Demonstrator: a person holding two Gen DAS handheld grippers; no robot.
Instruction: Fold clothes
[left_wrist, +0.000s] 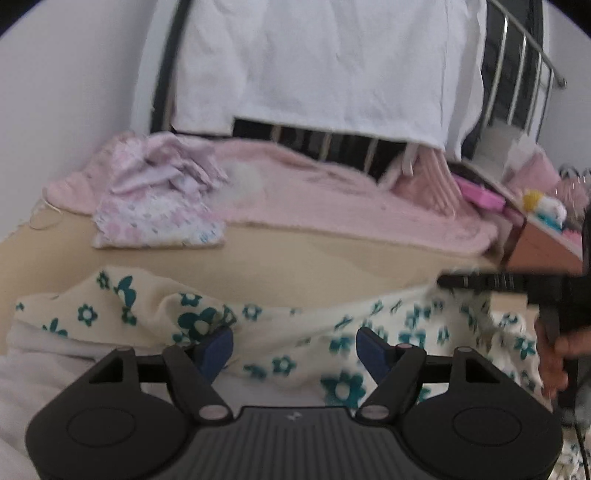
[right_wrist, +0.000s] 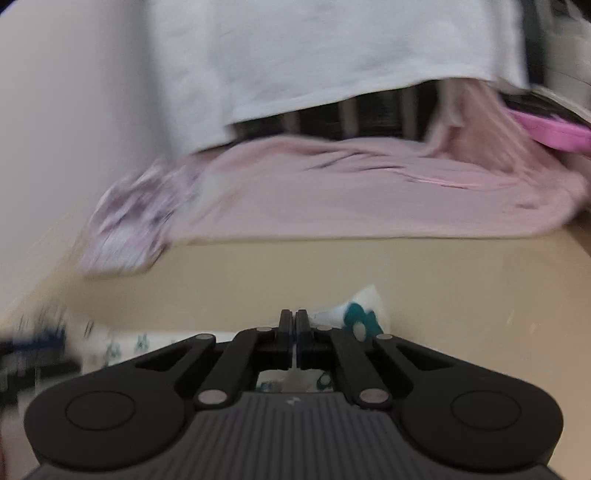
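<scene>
Beige bedding (left_wrist: 295, 258) is seen spread across a bed, with a white wall at the left and a white sheet (left_wrist: 325, 62) draped over a dark metal rail at the far end. A pink fleece blanket (left_wrist: 332, 199) is laid across the far part of the bed, and a small pile of pale pink printed clothes (left_wrist: 159, 199), apparently folded, is set at the far left.

Nearest the cameras, a cream cotton garment printed with teal flowers (left_wrist: 295, 343) is spread rumpled across the bed. The left gripper (left_wrist: 295, 345) is held just above it, its jaws released and wide apart with nothing pinched. The right gripper (right_wrist: 295, 325) is clenched on the garment's right edge, cloth showing beside and below its jaws. The flowered garment is judged to be not yet folded, with the folding itself left to do.
</scene>
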